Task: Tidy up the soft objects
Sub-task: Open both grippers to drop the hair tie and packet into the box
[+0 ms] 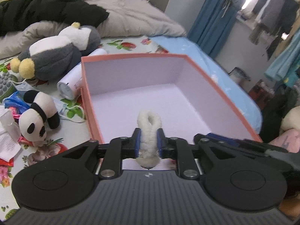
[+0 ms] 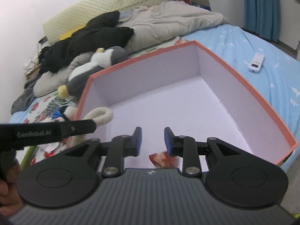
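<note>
A salmon-pink box point(image 1: 131, 75) with a white inside stands open on the bed. My left gripper point(image 1: 149, 140) hangs over its near left corner, shut on a fluffy white loop point(image 1: 149, 123) that pokes up between the blue pads. The right wrist view shows that loop point(image 2: 100, 114) sticking out of the left gripper point(image 2: 91, 125) at the box point(image 2: 150, 78) wall. My right gripper point(image 2: 152, 140) is open over the box floor, pads apart and bare. A small red thing point(image 2: 162, 159) lies just under its right finger. A panda plush point(image 1: 35, 120) and a grey penguin plush point(image 1: 56, 56) lie left of the box.
A white cylinder point(image 1: 72, 82), a face mask and papers clutter the floral sheet left of the box. A grey quilt point(image 1: 131, 16) and a black jacket point(image 1: 46, 5) are piled behind. A white remote point(image 2: 256, 62) lies on the blue sheet at the right. Clothes hang past the bed.
</note>
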Demonstrator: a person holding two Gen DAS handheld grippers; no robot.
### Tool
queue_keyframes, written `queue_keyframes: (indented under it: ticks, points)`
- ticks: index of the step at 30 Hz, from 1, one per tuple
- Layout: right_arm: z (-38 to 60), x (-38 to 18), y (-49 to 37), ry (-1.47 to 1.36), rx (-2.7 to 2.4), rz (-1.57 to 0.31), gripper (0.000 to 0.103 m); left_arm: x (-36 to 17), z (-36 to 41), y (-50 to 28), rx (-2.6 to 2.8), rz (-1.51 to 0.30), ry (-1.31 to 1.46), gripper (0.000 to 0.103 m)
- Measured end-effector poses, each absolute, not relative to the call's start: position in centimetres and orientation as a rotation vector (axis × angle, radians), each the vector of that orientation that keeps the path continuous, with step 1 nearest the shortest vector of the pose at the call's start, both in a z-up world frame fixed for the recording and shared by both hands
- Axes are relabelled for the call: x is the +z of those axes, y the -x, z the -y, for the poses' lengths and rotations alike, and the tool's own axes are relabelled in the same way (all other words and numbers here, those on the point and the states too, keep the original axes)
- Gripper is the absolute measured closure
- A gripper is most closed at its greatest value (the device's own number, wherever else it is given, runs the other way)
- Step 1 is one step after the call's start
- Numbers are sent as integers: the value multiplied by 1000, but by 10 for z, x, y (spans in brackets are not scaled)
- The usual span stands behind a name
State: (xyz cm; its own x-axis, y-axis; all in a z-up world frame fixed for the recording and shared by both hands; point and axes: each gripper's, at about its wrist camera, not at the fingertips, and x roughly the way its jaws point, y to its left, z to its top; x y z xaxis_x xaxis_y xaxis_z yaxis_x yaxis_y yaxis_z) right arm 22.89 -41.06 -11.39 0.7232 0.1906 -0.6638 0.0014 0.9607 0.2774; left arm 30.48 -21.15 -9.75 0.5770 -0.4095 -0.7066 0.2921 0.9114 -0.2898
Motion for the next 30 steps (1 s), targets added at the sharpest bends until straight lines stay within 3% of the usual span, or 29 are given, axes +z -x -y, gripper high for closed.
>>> queue_keyframes:
  ticks: [2,5,30]
  points:
    - [416,-118,-233,-289,92,-770,60,-102,214,-311,-387,-884,129,66]
    - [418,-119,-231,-286,92,-768,60,-107,213,-314,-396,-894,130,62]
    - [400,-65,-143,-316,137,-627,60,-46,181,-209,-406,-760,97,61]
